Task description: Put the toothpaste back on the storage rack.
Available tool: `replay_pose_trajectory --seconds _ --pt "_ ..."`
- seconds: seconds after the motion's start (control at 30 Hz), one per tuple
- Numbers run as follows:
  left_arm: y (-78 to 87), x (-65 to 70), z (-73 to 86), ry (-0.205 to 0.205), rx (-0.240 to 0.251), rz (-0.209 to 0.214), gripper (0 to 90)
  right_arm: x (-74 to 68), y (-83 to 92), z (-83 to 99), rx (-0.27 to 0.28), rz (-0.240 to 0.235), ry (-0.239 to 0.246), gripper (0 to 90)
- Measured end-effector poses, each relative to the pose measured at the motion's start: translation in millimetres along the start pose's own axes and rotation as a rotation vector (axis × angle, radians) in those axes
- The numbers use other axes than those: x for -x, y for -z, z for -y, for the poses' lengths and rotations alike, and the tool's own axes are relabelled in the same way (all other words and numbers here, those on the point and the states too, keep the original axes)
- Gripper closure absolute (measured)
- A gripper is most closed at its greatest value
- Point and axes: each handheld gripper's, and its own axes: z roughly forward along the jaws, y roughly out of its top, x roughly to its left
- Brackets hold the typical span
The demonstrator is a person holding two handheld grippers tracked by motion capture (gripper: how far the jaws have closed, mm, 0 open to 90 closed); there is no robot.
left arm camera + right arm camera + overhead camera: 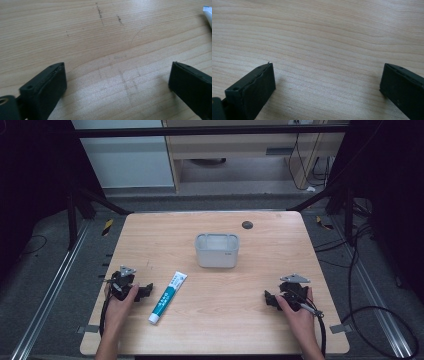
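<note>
On the bench (pixel 280 265), as seen from the high view, a toothpaste tube (pixel 168 297) is laid just beside the left tongs (pixel 145 291), on the side toward the grey tub (pixel 217 250). Its long axis is slanted, cap end nearest the person, flat end pointed toward the tub. The right tongs (pixel 270 300) are held well apart from the tube, so the left hand is judged nearer. Along the left gripper view, the jaws are spread wide with nothing between them; a corner of the tube (pixel 208 11) is caught at the upper right edge. Along the right gripper view, the jaws are likewise held wide apart and empty over bare wood.
</note>
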Motion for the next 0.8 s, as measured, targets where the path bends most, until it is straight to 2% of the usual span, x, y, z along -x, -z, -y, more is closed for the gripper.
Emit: replay_pose_trajectory --seconds 0.33,0.47,0.63,0.73,0.8 --pt "15.8 15.1 -11.5 -0.073 0.016 -0.003 3.1 0.0 0.0 0.0 0.0 0.0 0.0 0.3" --pt "22.3 18.3 -16.7 -0.067 0.018 0.015 3.9 0.1 0.0 0.0 0.0 0.0 0.001 0.3" --pt "30.2 22.7 -28.3 -0.033 -0.002 0.042 6.0 0.4 0.1 0.0 -0.001 -0.002 0.005 0.3" --pt "32.3 30.6 -34.8 -0.043 -0.03 0.074 6.2 1.3 0.3 0.3 0.0 -0.009 0.012 0.3" --pt "35.1 36.6 -42.4 -0.063 -0.041 0.087 5.9 1.3 0.4 0.4 0.0 -0.01 0.012 0.3"
